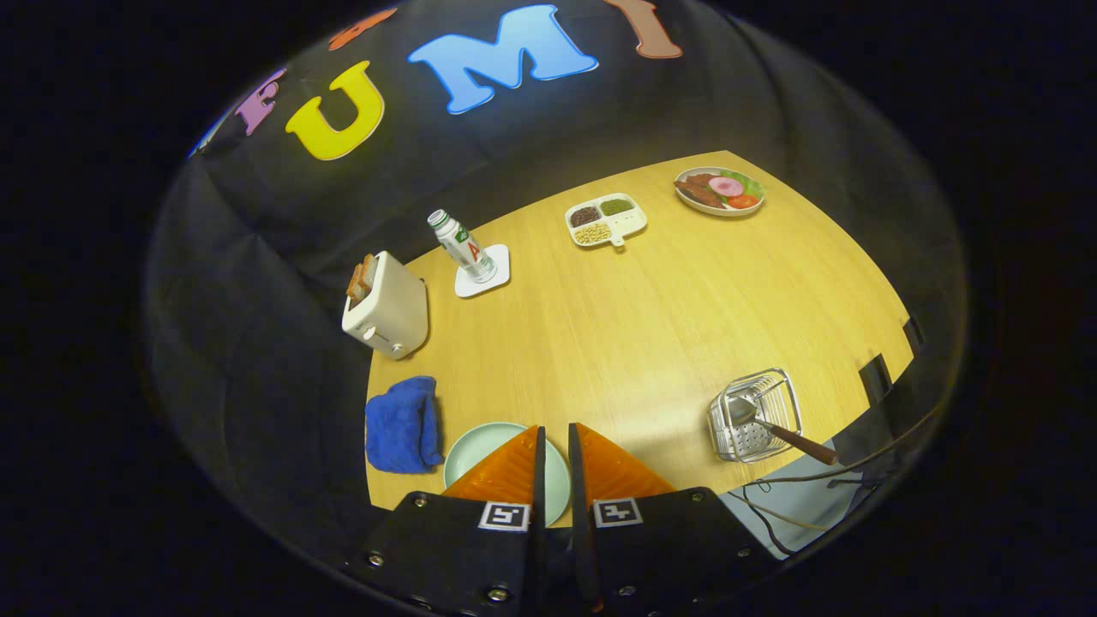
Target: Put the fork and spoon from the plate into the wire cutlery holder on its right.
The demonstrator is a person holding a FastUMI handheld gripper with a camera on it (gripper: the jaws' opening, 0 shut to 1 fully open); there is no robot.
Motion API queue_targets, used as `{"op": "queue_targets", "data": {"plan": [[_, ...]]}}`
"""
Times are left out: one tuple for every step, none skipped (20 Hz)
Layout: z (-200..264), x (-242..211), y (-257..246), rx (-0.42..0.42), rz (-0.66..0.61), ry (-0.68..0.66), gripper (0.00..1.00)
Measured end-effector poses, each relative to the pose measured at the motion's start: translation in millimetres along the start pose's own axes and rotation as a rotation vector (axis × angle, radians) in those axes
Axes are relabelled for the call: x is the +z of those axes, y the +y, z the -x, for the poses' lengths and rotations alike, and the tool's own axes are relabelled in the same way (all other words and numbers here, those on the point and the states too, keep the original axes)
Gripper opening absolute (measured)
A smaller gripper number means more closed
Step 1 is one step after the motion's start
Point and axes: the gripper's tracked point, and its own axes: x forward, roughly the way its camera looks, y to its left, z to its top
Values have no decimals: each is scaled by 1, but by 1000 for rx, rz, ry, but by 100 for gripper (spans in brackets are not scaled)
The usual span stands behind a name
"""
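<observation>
My gripper (554, 433) hangs over the near table edge, its fingers (506, 471) drawn close with only a thin dark slit between them, and I see nothing held in it. Under the fingertips lies a pale green plate (471, 446), mostly covered by the fingers; no cutlery is visible on its bare part. To the right stands the wire cutlery holder (776, 386). A spoon (742, 410) rests in it, bowl inside and brown handle sticking out toward the near right edge.
A blue cloth (401, 424) lies left of the plate. Beyond it stands a white toaster (390, 313) with bread, then a bottle (463, 247) on a white coaster. At the far side are a divided snack dish (604, 219) and a food plate (718, 190). Cables hang off the table's right edge.
</observation>
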Motion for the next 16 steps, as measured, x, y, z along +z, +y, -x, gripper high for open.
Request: {"op": "queue_targets", "data": {"plan": [[-3, -4, 8, 11, 18, 14, 13], [-9, -8, 17, 25, 39, 32, 13], [-13, -13, 25, 38, 56, 50, 13], [-17, -18, 33, 50, 72, 66, 13], [-19, -22, 39, 62, 87, 83, 13], [-23, -26, 45, 71, 101, 98, 13], [-26, -31, 51, 81, 116, 115, 13], [-30, -36, 58, 93, 131, 133, 13], [-34, -41, 64, 103, 142, 150, 13], [-37, -46, 69, 112, 152, 168, 13], [-39, -49, 73, 120, 159, 183, 13], [-43, -56, 77, 126, 169, 205, 13], [-46, -62, 80, 131, 175, 220, 13], [-50, -68, 83, 137, 182, 239, 13], [-54, -74, 84, 141, 190, 256, 13], [-57, -81, 86, 143, 196, 278, 13]]}}
